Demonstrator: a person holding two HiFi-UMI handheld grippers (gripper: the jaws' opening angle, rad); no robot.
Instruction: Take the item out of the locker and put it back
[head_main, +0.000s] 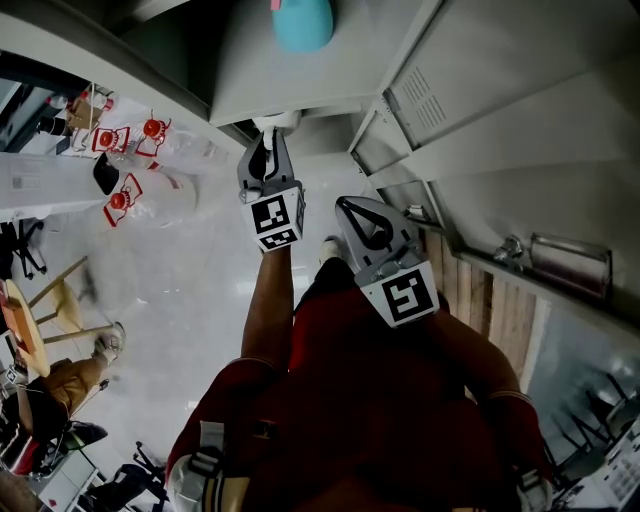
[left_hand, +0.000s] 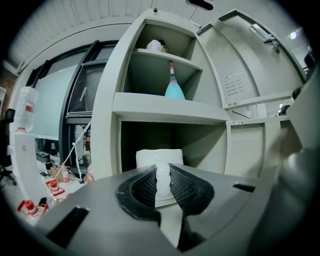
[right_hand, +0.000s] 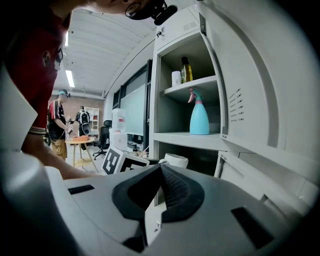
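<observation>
Left gripper view: L gripper (left_hand: 162, 174) w/ mug (left_hand: 149, 158), below shelf edge (left_hand: 170, 108).

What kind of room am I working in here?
Likely an office or lab workroom: grey metal lockers with open doors, an office chair and round table behind, red-capped water jugs nearby.

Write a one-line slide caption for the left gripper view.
Left gripper clamps a white mug by its handle before the locker, blue spray bottle shelved above.
</observation>
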